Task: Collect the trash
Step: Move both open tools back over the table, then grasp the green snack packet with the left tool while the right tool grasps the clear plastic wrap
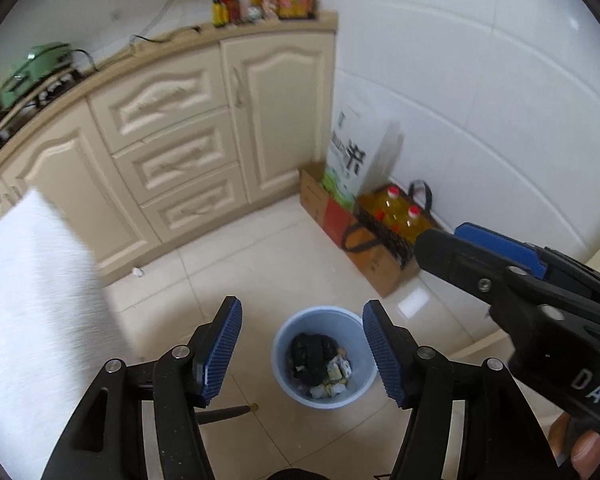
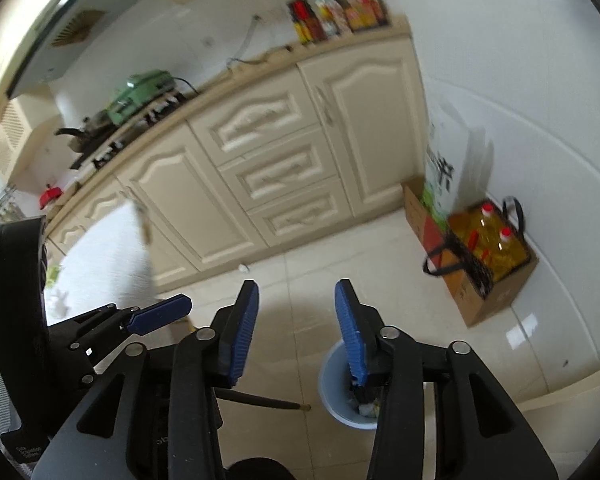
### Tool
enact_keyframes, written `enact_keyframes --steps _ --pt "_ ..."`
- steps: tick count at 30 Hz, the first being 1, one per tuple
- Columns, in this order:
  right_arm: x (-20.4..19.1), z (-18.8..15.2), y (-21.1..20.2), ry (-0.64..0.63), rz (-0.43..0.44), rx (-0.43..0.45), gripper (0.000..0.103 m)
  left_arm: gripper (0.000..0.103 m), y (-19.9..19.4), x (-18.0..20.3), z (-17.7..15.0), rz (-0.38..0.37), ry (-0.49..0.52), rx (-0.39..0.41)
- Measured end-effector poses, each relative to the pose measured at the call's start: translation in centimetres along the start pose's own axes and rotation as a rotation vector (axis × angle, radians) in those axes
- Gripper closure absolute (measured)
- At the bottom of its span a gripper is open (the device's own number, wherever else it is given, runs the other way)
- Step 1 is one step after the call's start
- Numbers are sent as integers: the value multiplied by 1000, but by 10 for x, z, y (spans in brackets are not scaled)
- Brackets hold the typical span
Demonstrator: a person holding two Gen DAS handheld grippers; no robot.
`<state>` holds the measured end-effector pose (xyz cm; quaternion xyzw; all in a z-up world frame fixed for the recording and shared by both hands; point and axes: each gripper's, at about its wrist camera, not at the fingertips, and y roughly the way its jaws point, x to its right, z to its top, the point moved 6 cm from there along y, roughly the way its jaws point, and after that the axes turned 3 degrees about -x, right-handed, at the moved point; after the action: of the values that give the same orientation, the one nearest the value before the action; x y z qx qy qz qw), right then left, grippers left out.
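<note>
A light blue trash bin (image 1: pixel 290 338) stands on the tiled floor below me, holding dark and pale scraps of trash (image 1: pixel 320 362). My left gripper (image 1: pixel 302 350) is open and empty, high above the bin, which shows between its fingers. My right gripper (image 2: pixel 296 330) is open and empty; the bin (image 2: pixel 332 396) sits under its right finger, partly hidden. The right gripper also enters the left wrist view (image 1: pixel 512 276) from the right, and the left gripper shows at the left of the right wrist view (image 2: pixel 160 312).
Cream cabinets (image 1: pixel 172 148) with a counter run along the left and back. A cardboard box (image 1: pixel 380 260) with oil bottles (image 1: pixel 400 208) and a rice bag (image 1: pixel 352 156) stands by the white tiled wall. A white table edge (image 1: pixel 32 312) is at left. A small scrap (image 1: pixel 137 271) lies by the cabinet base.
</note>
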<state>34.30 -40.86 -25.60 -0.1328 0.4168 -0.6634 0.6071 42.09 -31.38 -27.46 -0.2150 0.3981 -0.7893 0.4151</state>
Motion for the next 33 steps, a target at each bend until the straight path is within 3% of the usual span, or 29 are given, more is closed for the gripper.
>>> enact_keyframes --steps 6,10,14,18,25,29,33 --pt "-82 17 -38 -102 65 87 38 29 -103 -49 -28 72 -58 134" --pt "-149 19 -49 -177 134 115 28 28 -157 -99 -62 165 -91 176" --pt "-218 12 -36 -259 187 100 21 27 -201 -164 -106 252 -190 188" --pt "-283 -6 1 -331 248 14 21 27 -241 -236 -157 332 -303 178" --pt "-382 -52 85 -513 268 -180 21 26 -287 -330 -222 415 -438 142" --pt "-415 -74 130 -608 251 -267 21 24 -288 -372 -227 469 -452 110" --pt "-432 -95 164 -695 212 -326 21 24 -268 -406 -218 442 -490 75"
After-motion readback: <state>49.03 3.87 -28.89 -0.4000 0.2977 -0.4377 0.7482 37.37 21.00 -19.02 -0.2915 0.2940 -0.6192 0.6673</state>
